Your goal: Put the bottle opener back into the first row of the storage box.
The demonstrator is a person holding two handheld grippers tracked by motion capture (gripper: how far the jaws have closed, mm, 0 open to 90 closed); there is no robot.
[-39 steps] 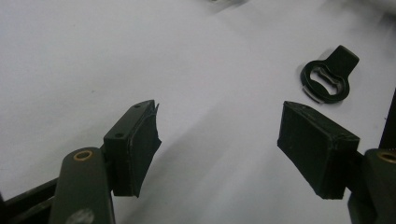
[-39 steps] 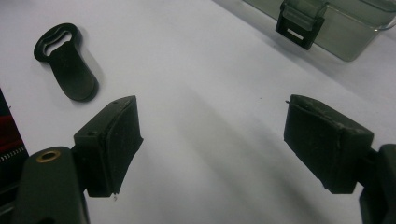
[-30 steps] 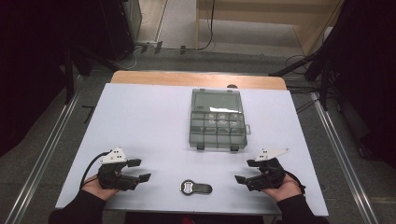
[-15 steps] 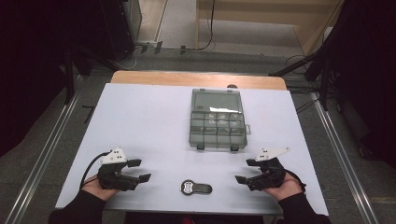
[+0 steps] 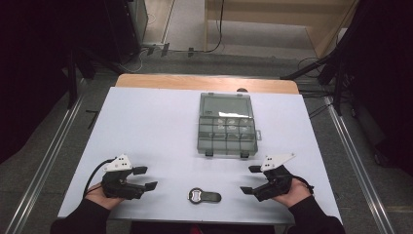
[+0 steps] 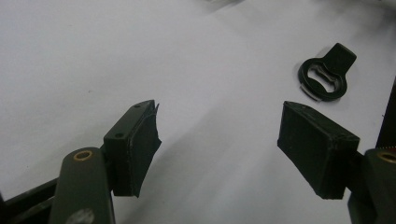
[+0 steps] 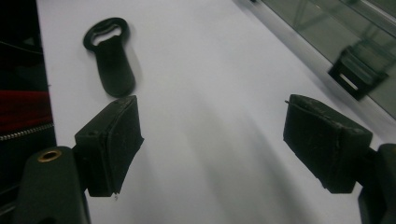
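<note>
A black bottle opener (image 5: 204, 196) lies flat on the white tabletop (image 5: 156, 131) near its front edge, about midway between the two hands and touched by neither. Its ring end with the metal insert points toward the person's left, its plain tab handle toward the right. No brand, label or writing can be read on it in any view.

The left claw (image 5: 145, 178) rests low over the tabletop to the left of the opener, jaws spread wide with nothing between them; in the left gripper view the opener (image 6: 326, 74) sits beyond the right-hand jaw, apart from it. The right claw (image 5: 248, 180) rests to the right of the opener, also spread wide and empty; in the right gripper view the opener (image 7: 110, 55) lies just past the left-hand jaw.

Farther back, at the middle of the tabletop, stands a grey see-through compartment box (image 5: 226, 125) with its lid shut and two dark latches on the near edge. One latch (image 7: 356, 70) appears in the right gripper view. Small pale items lie in some compartments, too small to identify, and no lettering is legible on the box.
</note>
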